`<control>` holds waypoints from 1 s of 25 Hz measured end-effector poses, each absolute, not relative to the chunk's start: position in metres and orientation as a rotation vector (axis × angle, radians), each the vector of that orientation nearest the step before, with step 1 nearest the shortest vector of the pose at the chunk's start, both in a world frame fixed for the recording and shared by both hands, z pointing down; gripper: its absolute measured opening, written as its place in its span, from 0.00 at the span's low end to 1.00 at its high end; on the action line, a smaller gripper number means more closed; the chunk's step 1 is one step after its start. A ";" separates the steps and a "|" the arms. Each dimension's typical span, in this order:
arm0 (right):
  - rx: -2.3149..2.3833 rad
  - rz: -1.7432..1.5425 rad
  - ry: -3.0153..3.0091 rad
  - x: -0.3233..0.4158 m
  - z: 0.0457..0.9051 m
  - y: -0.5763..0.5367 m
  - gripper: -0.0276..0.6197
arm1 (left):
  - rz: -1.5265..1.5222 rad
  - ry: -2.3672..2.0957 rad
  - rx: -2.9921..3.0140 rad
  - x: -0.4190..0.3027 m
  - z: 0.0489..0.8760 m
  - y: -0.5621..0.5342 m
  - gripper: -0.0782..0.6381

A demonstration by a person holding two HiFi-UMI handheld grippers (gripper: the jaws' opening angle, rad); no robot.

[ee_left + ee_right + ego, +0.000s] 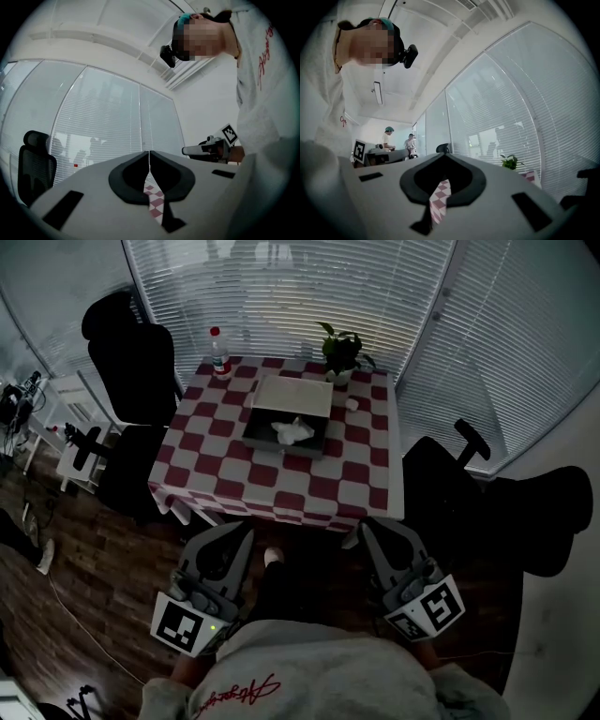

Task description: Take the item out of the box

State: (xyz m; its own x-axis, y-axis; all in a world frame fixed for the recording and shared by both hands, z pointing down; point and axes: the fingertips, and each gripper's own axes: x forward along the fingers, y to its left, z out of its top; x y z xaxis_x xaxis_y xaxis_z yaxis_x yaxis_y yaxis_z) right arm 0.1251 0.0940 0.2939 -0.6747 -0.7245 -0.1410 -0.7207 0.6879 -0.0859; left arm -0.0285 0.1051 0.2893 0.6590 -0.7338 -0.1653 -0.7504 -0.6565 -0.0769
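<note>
On the table with a red-and-white checked cloth (361, 474) stands a dark open box (261, 435), its pale lid (292, 395) lying flat behind it. A crumpled white item (293, 431) lies inside the box. Both grippers are held well short of the table's near edge, above the floor. My left gripper (246, 531) (149, 154) has its jaws together with nothing between them. My right gripper (367, 524) (445, 157) is shut and empty too. Only a sliver of checked cloth (154, 199) shows past each pair of jaws.
A bottle with a red cap (219, 352) and a potted plant (340, 352) stand at the table's far edge, with a small white object (352, 404) near the plant. Black office chairs (131, 362) (450, 474) flank the table. Blinds cover the windows behind it.
</note>
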 end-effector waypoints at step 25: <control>-1.291 -0.003 2.704 0.107 0.286 -0.073 0.06 | 0.188 1.136 -2.798 -0.047 0.292 -0.073 0.13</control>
State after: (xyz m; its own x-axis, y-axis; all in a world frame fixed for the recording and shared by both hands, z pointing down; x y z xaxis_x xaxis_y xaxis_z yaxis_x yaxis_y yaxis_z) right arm 0.1068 -0.0726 0.2858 -0.6200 -0.7738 -0.1295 -0.7736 0.6305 -0.0638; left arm -0.0474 -0.0725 0.2916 0.7115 -0.6847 -0.1579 -0.6991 -0.7124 -0.0612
